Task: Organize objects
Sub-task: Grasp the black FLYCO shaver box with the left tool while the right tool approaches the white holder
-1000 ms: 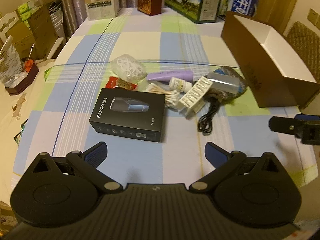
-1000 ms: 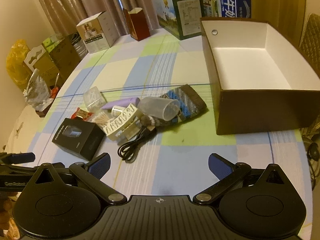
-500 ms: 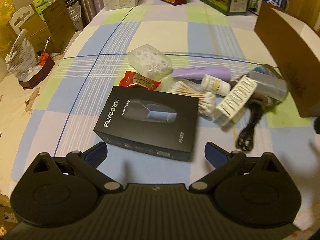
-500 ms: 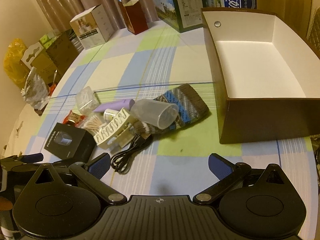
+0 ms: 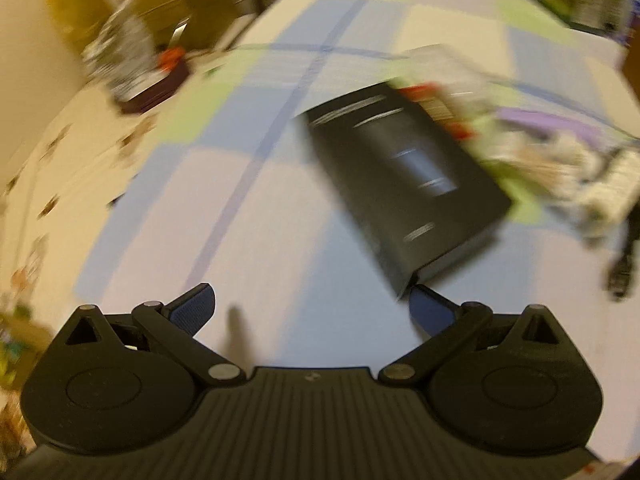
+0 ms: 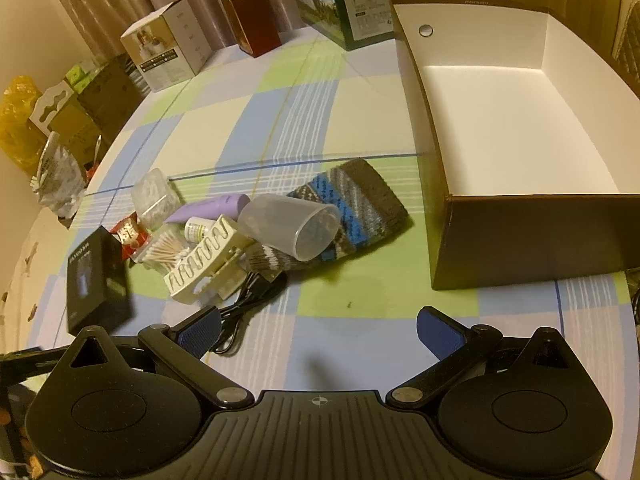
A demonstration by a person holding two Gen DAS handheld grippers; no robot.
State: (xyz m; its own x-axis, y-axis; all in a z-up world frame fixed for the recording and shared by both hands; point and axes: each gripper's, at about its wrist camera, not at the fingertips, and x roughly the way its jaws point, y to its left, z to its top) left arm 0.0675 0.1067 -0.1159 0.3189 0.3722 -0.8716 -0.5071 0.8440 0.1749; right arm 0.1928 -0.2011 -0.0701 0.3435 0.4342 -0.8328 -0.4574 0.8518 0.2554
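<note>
A black shaver box (image 5: 404,184) lies on the checked tablecloth, blurred in the left wrist view; its near corner sits just beyond my open left gripper (image 5: 312,308), by the right fingertip. The same black shaver box (image 6: 96,276) shows at the left of the right wrist view. Beside it lies a pile: cotton swabs (image 6: 166,248), a white clip (image 6: 204,268), a purple tube (image 6: 212,208), a clear cup (image 6: 296,224) on a striped knitted sock (image 6: 352,204), and a black cable (image 6: 248,296). My right gripper (image 6: 318,330) is open above bare cloth, with nothing between its fingers.
A large brown box with a white inside (image 6: 516,120) stands open at the right. Cartons (image 6: 168,56) and a dark red box (image 6: 252,20) line the table's far edge. Bags and boxes (image 6: 48,128) crowd the left side, off the table.
My left gripper has swung closer to the black box and turned left, so the box now lies at its right fingertip. My right gripper has moved slightly forward toward the pile.
</note>
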